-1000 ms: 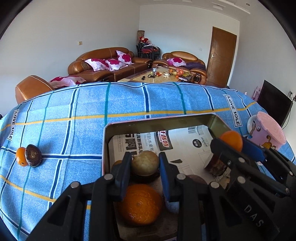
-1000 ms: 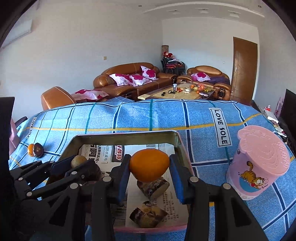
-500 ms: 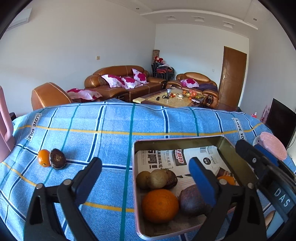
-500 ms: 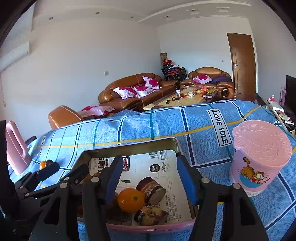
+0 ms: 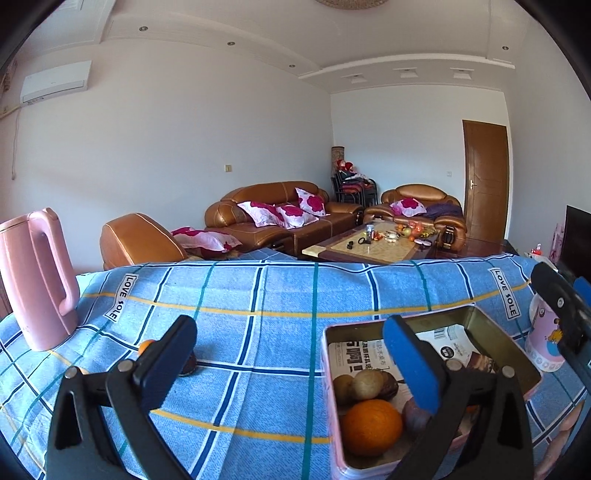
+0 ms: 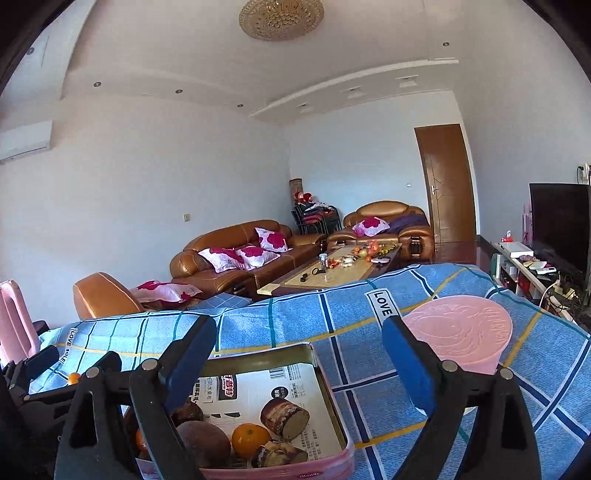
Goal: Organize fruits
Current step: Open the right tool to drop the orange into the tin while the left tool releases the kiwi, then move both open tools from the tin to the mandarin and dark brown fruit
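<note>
In the tin, the orange lies released — right gripper jaws opening.

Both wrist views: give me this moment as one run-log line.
left gripper: open, empty | right gripper: opening, empty | tin tray: oranges and dark fruits inside | small orange and dark fruit: outside, on blue cloth

Small orange and dark fruit half-hidden behind left claw

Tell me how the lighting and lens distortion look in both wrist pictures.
Left wrist view: bright daylight, sharp, the tablecloth edge bowed by the fisheye, corners black. Right wrist view: the same curve and dark corners, the tin sharp, the chandelier unlit.
</note>
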### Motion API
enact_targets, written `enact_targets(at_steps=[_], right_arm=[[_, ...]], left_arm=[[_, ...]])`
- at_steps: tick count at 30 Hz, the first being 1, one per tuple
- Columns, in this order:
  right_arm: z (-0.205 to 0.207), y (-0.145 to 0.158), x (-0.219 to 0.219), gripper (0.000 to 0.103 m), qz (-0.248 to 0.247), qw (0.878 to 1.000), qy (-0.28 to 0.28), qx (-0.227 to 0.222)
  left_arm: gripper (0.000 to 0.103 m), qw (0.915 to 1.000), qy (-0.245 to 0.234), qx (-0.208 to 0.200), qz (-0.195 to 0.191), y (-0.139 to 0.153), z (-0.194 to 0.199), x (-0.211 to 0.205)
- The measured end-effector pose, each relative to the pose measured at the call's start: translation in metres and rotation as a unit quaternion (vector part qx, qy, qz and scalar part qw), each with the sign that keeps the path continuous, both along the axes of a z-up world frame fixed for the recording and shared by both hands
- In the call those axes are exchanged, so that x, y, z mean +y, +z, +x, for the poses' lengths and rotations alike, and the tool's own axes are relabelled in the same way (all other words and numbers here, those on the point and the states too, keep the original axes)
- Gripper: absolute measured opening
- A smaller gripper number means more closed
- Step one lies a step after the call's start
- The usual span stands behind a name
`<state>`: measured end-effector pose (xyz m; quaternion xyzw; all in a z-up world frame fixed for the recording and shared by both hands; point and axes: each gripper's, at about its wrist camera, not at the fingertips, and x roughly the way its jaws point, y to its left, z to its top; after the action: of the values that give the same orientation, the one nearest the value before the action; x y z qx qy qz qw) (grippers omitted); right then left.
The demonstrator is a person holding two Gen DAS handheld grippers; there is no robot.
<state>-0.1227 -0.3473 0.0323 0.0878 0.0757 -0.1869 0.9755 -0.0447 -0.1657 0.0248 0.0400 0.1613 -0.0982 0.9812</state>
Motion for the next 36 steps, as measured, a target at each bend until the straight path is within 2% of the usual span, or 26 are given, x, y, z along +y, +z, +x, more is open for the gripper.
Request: enact_targets(at_steps=[5, 10, 23, 28, 32, 36], right_arm=[[-0.001, 0.001, 0.003, 0.092, -0.009, 1.0, -0.001, 0.003], [0.0, -0.002, 0.004, 0.092, 0.002, 1.0, -0.004, 0.016], [-0.006, -0.006, 0.021, 0.092, -0.009, 0.998, -0.023, 0.049], [-0.011, -0.007, 0.027, 0.092, -0.015, 0.998, -0.029, 0.056], [-0.014, -0.008, 0.031, 0.092, -0.014, 0.997, -0.04, 0.063], [-0.019, -0.009, 0.034, 0.092, -0.008, 0.997, -0.047, 0.068]], left_arm=[[0.103, 0.9999, 0.002, 0.005, 0.014, -0.006, 0.0, 0.0], [0.103, 0.9998, -0.008, 0.014, 0.012, -0.007, -0.003, 0.001], [0.103, 0.9986, -0.023, 0.045, 0.012, -0.012, -0.007, 0.003], [0.103, 0.9958, -0.062, 0.06, 0.03, -0.015, -0.014, -0.005], [0.103, 0.9923, -0.098, 0.055, 0.052, -0.015, -0.025, -0.015], [0.103, 0.9909, -0.105, 0.066, 0.052, -0.015, -0.025, -0.013]])
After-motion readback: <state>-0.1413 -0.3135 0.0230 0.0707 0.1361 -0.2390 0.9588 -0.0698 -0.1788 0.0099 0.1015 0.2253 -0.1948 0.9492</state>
